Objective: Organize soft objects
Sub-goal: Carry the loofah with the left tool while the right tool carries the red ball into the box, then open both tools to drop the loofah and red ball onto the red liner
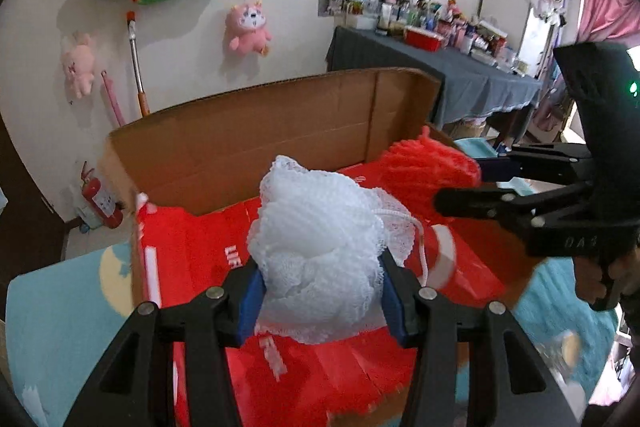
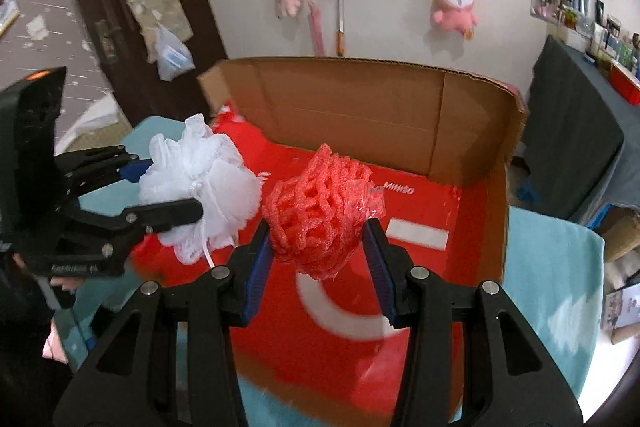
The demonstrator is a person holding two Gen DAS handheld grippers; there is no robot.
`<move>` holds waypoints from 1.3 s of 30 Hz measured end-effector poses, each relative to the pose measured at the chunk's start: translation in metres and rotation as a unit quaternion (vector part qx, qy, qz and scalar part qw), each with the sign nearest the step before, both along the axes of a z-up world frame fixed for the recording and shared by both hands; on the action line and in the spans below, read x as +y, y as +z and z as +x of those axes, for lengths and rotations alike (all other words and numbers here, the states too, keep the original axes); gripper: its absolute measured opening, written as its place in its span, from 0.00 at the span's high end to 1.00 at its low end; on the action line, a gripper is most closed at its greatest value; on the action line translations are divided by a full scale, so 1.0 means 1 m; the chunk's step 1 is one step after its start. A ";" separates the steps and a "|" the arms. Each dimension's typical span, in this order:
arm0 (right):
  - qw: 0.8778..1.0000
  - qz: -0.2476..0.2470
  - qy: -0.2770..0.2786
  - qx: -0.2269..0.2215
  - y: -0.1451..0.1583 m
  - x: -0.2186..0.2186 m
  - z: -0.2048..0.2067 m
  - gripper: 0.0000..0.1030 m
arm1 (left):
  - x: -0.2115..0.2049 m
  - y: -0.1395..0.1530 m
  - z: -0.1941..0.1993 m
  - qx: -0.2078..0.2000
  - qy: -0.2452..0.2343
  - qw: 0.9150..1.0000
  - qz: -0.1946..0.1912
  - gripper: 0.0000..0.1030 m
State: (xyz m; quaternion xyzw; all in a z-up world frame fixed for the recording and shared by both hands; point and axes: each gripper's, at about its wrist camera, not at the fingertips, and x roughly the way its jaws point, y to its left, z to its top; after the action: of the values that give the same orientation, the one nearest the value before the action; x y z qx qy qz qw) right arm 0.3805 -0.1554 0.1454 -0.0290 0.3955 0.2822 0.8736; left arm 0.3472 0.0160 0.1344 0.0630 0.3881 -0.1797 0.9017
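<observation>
**A:** status, left to right?

**B:** I'm holding the left gripper (image 1: 320,291) over the near left part of the cardboard box (image 1: 280,131). Its blue pads (image 1: 250,301) are pressing in on both sides of the white mesh bath pouf (image 1: 316,247), jaws part-closed around it. The pouf is hanging in the air above the red surface inside the box (image 1: 192,259), and its white cord (image 1: 418,239) is dangling off the right side.

**A:** and the right?

**B:** I'm holding the right gripper (image 2: 318,263) just beside it, further over the middle of the box. Its pads (image 2: 258,279) are squeezing the red foam net (image 2: 316,215), jaws part-closed on it. The net is bunched into a ball, with a bit of clear red film sticking out on its right.

**A:** are the two touching?

**B:** Close together. From the right wrist view, pouf (image 2: 200,183) and net are sitting side by side with a thin gap; I can't tell for certain.

**A:** box?

**B:** It's sitting on a light blue cloth (image 2: 552,267), far flap standing upright, red MINISO print showing inside. Pink plush toy (image 2: 454,7) is hanging on the wall behind it.
</observation>
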 end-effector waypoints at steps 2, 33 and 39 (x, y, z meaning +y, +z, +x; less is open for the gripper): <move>1.000 -0.010 -0.007 0.019 -0.008 0.008 0.021 0.58 | -0.005 -0.009 0.018 0.013 0.001 1.000 0.009 0.48; 0.989 -0.056 -0.083 0.105 -0.057 0.022 0.100 0.42 | -0.002 -0.047 0.068 0.037 0.046 0.997 0.040 0.24; 0.989 -0.052 -0.096 0.103 -0.050 0.015 0.092 0.42 | 0.007 -0.032 0.054 0.025 0.062 0.997 0.034 0.16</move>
State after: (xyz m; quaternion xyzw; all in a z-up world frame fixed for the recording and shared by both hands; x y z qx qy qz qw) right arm 0.4725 -0.1400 0.0954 -0.0067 0.4987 0.1779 0.8483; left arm 0.4015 0.0229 0.1022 0.0645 0.4192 -0.1116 0.8987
